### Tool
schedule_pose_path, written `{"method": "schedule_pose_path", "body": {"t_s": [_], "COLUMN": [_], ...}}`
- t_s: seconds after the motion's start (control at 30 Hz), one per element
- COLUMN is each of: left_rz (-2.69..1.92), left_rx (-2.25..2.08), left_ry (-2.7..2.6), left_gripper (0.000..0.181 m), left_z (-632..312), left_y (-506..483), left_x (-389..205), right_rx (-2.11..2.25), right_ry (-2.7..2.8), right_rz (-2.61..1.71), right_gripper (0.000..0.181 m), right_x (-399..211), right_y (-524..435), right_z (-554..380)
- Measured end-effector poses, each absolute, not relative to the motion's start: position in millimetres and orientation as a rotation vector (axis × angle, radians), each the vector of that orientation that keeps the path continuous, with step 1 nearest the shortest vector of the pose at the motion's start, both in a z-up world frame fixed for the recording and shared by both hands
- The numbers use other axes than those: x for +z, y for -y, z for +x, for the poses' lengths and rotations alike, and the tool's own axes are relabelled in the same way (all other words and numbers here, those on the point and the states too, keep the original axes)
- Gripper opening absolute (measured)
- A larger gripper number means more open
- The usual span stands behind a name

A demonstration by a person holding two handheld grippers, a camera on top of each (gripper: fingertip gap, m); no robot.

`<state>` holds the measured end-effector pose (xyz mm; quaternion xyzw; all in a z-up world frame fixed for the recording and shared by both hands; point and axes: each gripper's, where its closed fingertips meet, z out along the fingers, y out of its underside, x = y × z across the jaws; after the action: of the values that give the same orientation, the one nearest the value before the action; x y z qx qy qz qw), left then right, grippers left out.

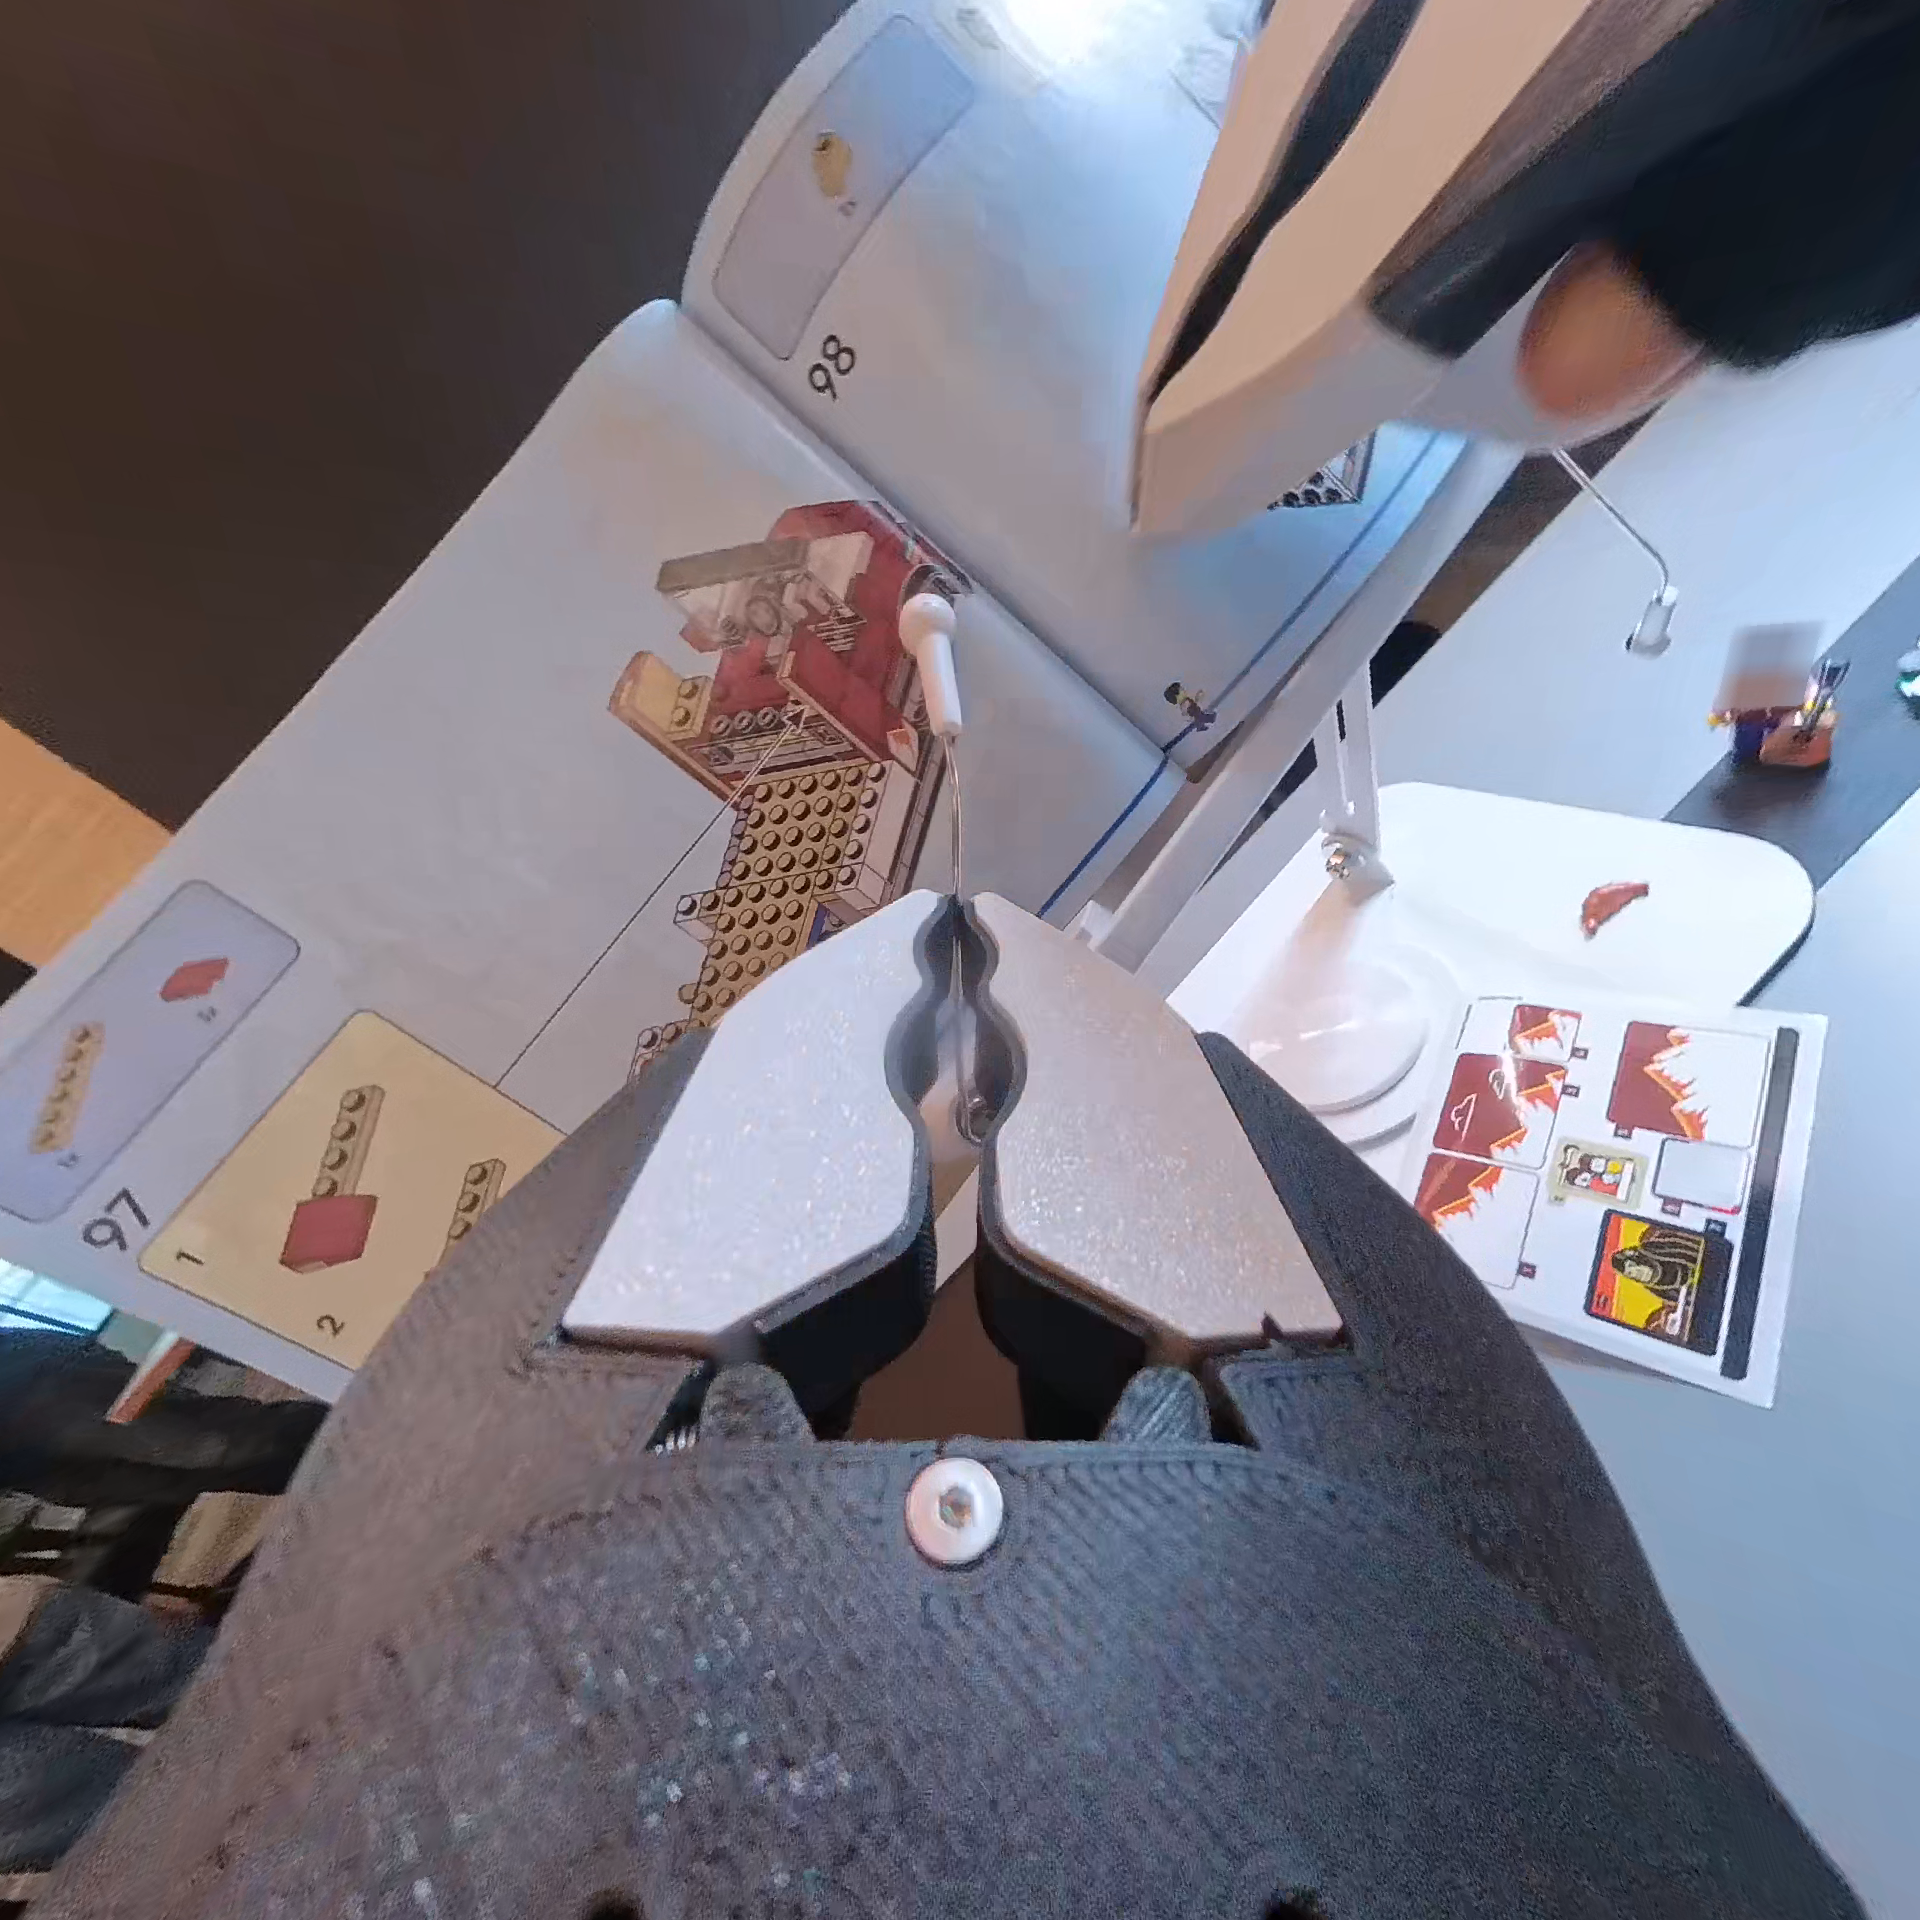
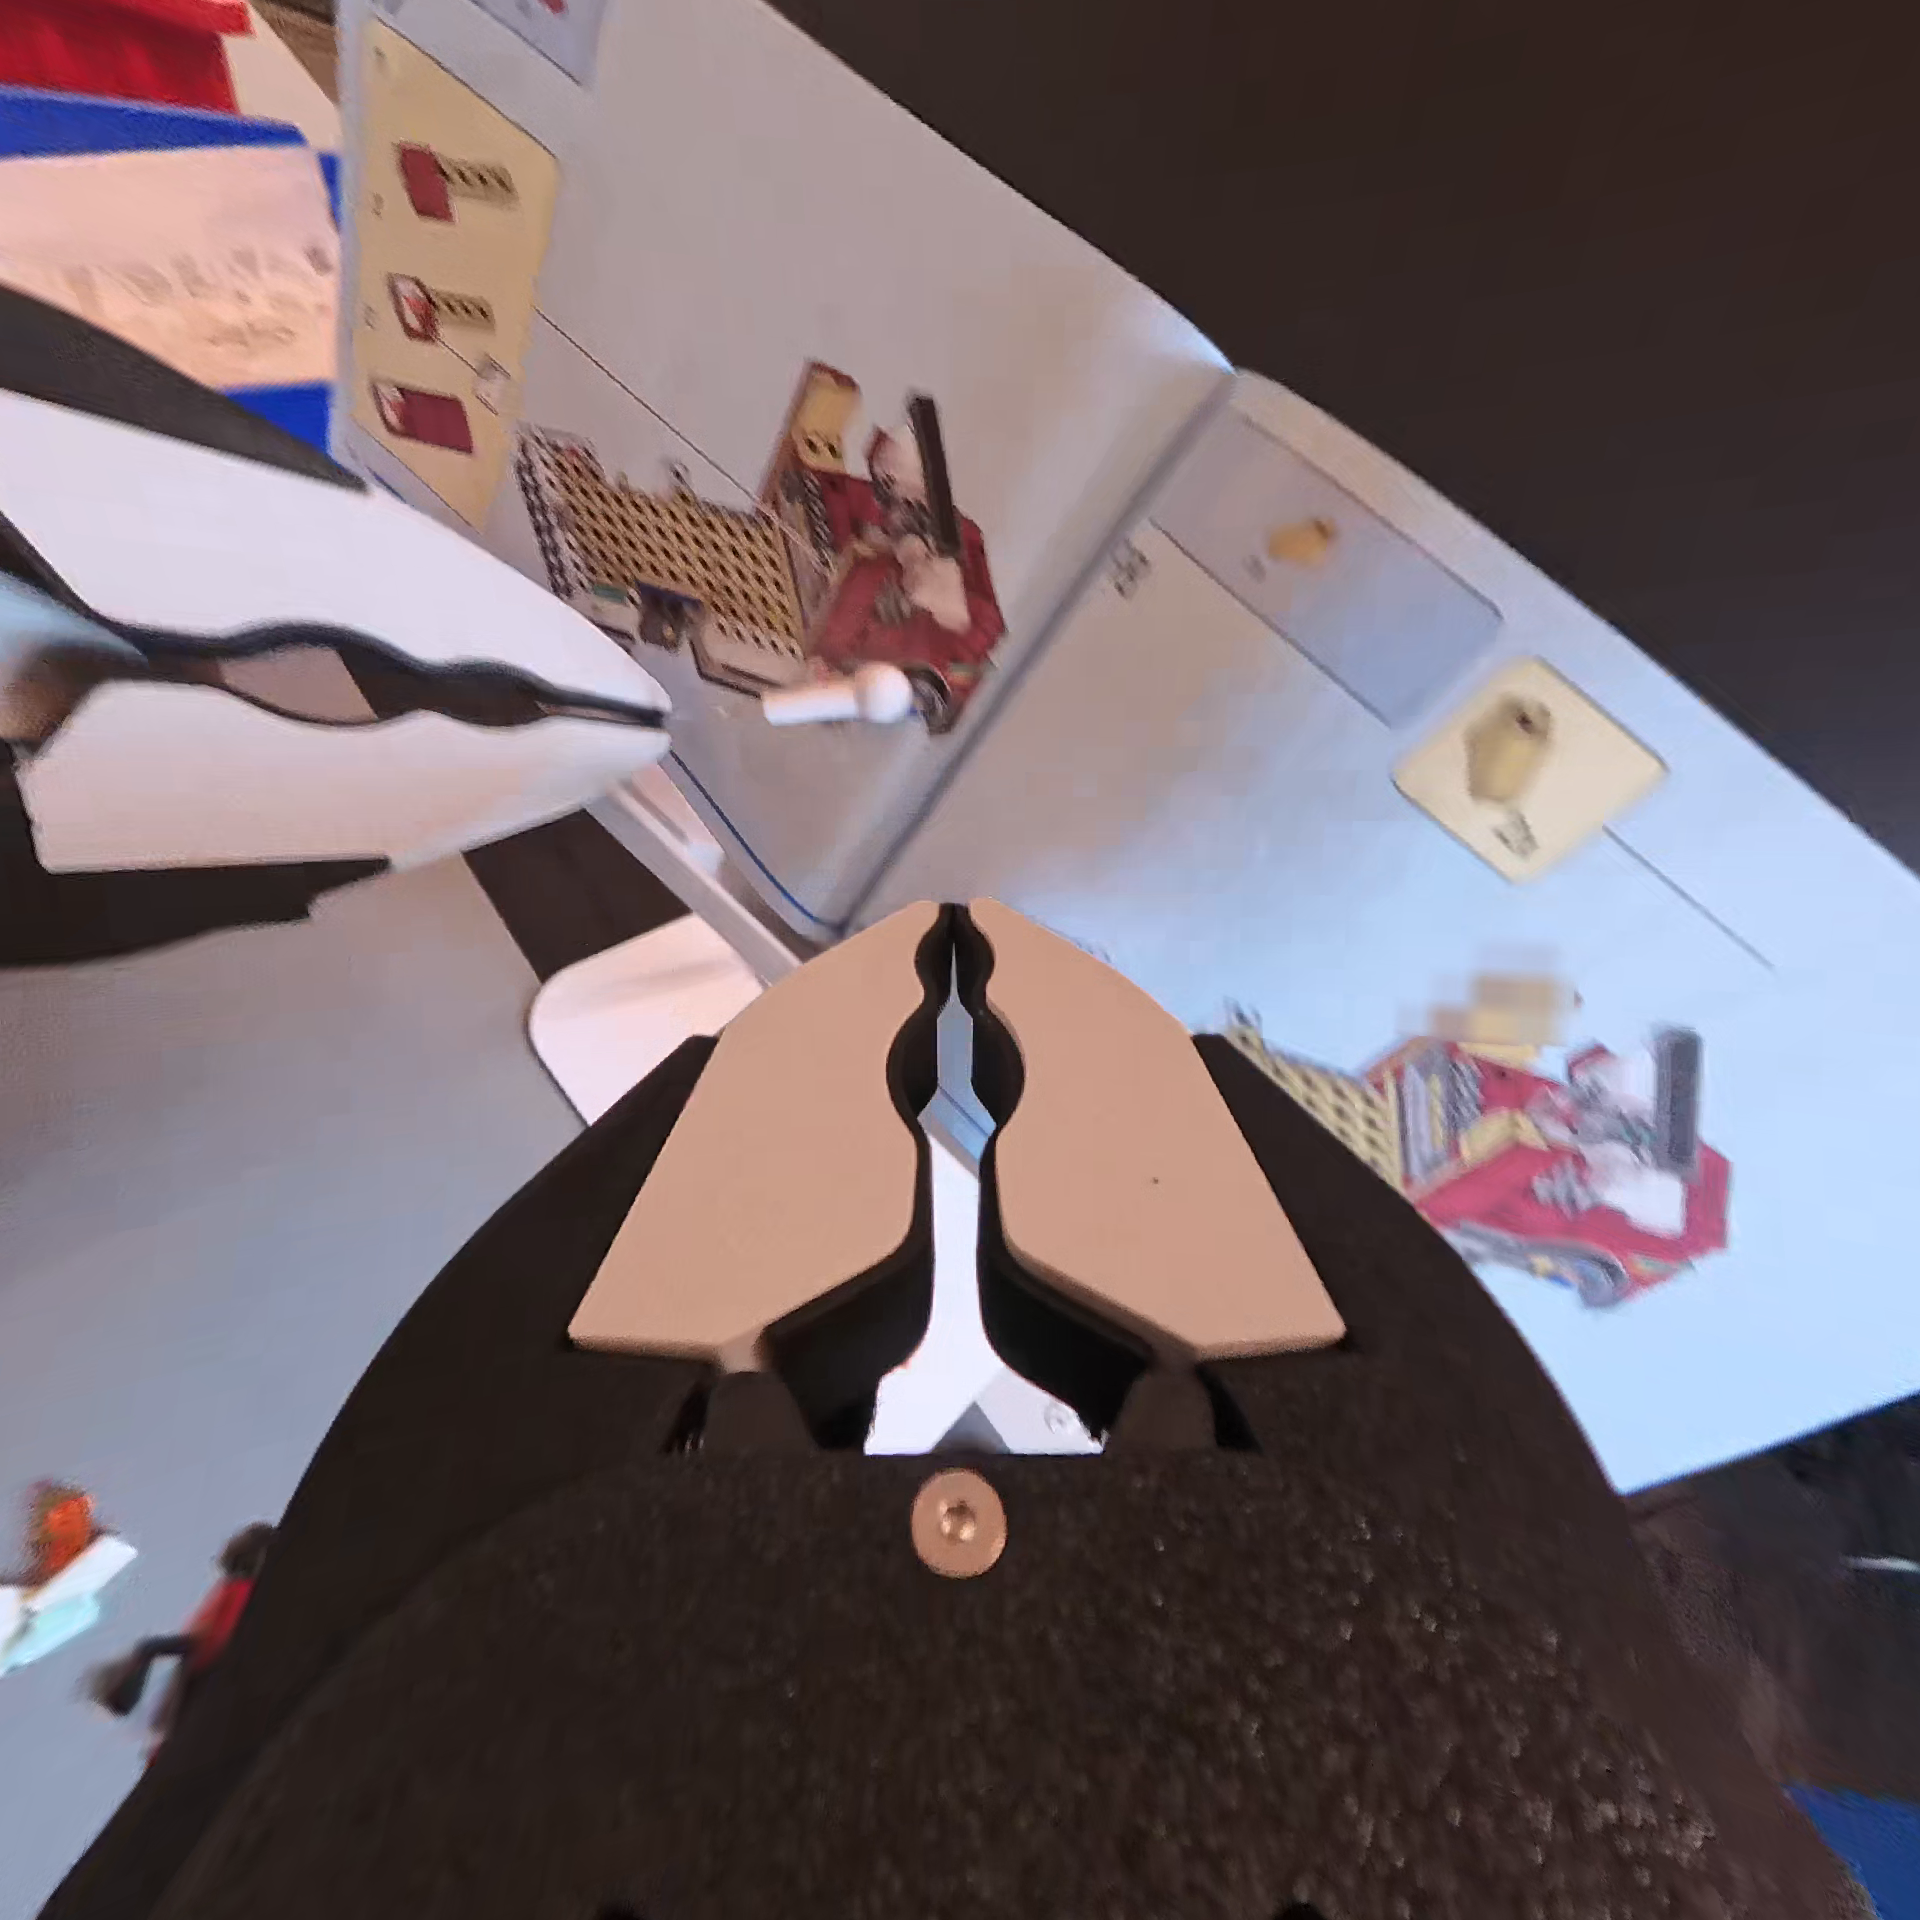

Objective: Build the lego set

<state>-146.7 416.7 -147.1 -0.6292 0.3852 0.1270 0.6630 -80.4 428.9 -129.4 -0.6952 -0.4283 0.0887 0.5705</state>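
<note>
Left gripper (image 1: 964, 914) pinches the stand's page clip (image 1: 940, 665) wire, apparently to free the manual (image 1: 499, 790) for turning; right gripper (image 2: 961, 914) waits closed, empty.

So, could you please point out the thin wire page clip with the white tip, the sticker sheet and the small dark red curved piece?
Wire page clip (image 1: 928, 627): left wrist view, white tip.
Sticker sheet (image 1: 1621, 1174): left wrist view, middle.
Red curved piece (image 1: 1612, 902): left wrist view, centre.
</note>
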Motion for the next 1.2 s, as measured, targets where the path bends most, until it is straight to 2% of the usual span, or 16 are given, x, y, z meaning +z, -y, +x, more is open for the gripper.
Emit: {"method": "schedule_pose_path", "body": {"t_s": [0.13,0.2,0.23,0.33,0.5,0.57,0.67,0.83,1.2], "left_rz": [-1.416,-1.410,-1.408,-1.431,-1.461,-1.463,-1.481,-1.501,-1.503], "left_rx": [0.338,0.326,0.306,0.187,0.058,0.043,0.023,-0.025,-0.103], "left_ry": [-0.877,-0.853,-0.823,-0.715,-0.588,-0.578,-0.560,-0.519,-0.454], "left_gripper": [0.002,0.010,0.017,0.026,0.026,0.025,0.025,0.024,0.021], "left_z": [-147,-147,-147,-149,-156,-155,-156,-161,-163], "left_y": [-417,-413,-411,-403,-398,-396,-396,-397,-394], "left_x": [-147,-146,-145,-145,-151,-154,-159,-167,-170], "right_rx": [0.184,0.158,0.151,0.139,0.257,0.378,0.601,0.612,0.448], "right_ry": [0.940,0.876,0.835,0.701,0.494,0.466,0.484,0.460,0.481], "right_rz": [-1.629,-1.618,-1.610,-1.589,-1.649,-1.710,-1.733,-1.707,-1.701], "right_gripper": [0.000,0.000,0.013,0.031,0.067,0.075,0.067,0.050,0.042], "right_x": [-135,-132,-130,-123,-133,-146,-158,-160,-164], "right_y": [-431,-434,-435,-441,-460,-468,-468,-474,-469], "right_z": [-44,-23,-11,23,67,69,55,60,63]}}
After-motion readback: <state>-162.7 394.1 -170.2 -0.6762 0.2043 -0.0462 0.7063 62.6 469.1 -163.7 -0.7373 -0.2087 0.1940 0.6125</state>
